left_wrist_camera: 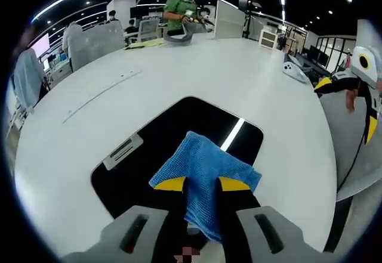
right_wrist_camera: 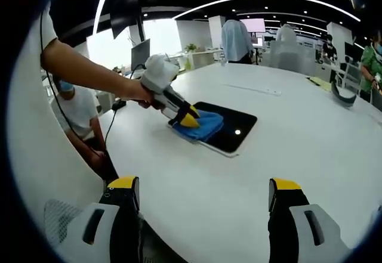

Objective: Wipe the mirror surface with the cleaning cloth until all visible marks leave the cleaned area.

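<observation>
Mirror (left_wrist_camera: 149,155): a dark, glossy rounded rectangle lying flat on the white table (left_wrist_camera: 179,72); it reflects a bright ceiling strip as a slanted white streak. In the right gripper view the mirror (right_wrist_camera: 236,129) sits well beyond that gripper's jaws, near the middle of the table (right_wrist_camera: 239,179).
Cleaning cloth (left_wrist_camera: 203,173): blue, folded and bunched, pressed onto the mirror at the mirror's near end in the left gripper view; in the right gripper view the cloth (right_wrist_camera: 203,126) covers the mirror's end nearest the person's hand.
Left gripper (left_wrist_camera: 201,185): its yellow-tipped jaws are closed onto the cloth, one tip on each side of the fold, holding it down on the mirror. From the right gripper view the left gripper (right_wrist_camera: 190,120) slants down onto the cloth.
Hand (right_wrist_camera: 134,90): grips the white body of the left gripper, beside the mirror's cloth-covered end, with a bare forearm behind it.
Right gripper (right_wrist_camera: 206,188): jaws wide apart, holding nothing, over bare table on the near side of the mirror and well apart from it.
Label (left_wrist_camera: 122,151): a pale grey tag at the mirror's edge, beside the cloth.
People: several stand or sit around the table, far from the mirror; one in a green top (left_wrist_camera: 179,9) is across the table.
</observation>
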